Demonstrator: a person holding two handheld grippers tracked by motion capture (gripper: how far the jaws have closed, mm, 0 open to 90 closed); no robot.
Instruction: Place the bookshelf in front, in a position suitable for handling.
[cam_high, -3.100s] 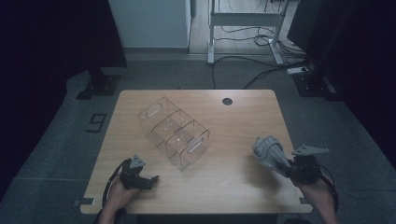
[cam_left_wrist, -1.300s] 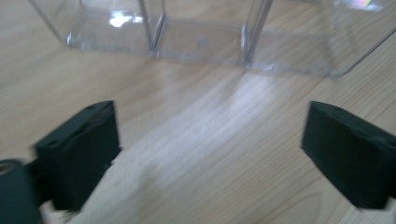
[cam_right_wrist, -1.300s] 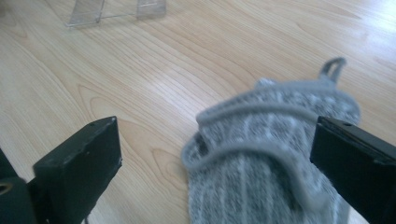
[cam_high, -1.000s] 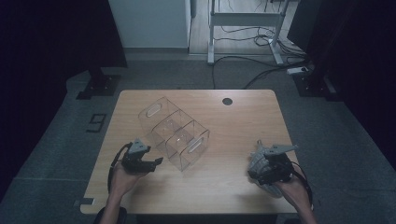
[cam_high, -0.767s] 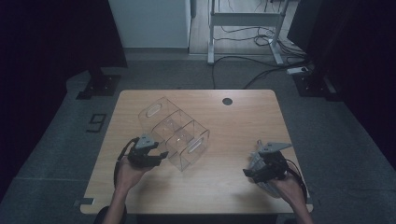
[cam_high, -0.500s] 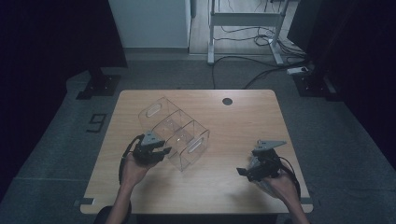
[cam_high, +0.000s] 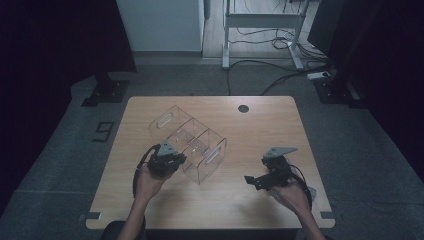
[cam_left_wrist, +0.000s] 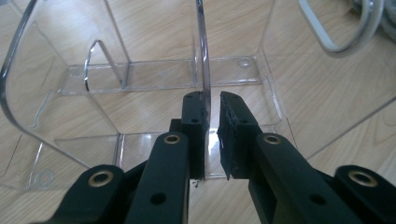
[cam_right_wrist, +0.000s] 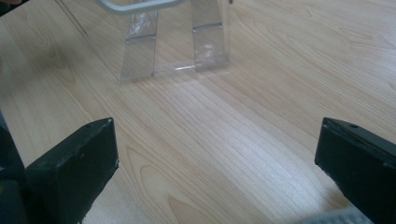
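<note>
— Clear acrylic is what the organizer (cam_high: 190, 147) is made of; it is set on the wooden counter (cam_high: 260, 130), left of centre, with its compartments divided by thin walls and a handle cut-out seen at each end.

— How is it being handled?

— One thin clear wall (cam_left_wrist: 201, 70) is pinched by the left gripper (cam_left_wrist: 211, 135) at the near-left edge of the organizer. Its fingers (cam_left_wrist: 194, 121) have just been closing, and the wall is seen between them, pressed from both sides.

— And the other side?

— The right gripper (cam_high: 257, 180) is held above bare wood, well apart from the organizer, on the right half of the counter. Its fingers (cam_right_wrist: 74, 163) are spread wide, and nothing is gripped between them. The organizer's end with the handle (cam_right_wrist: 135, 5) is seen ahead of it.
</note>
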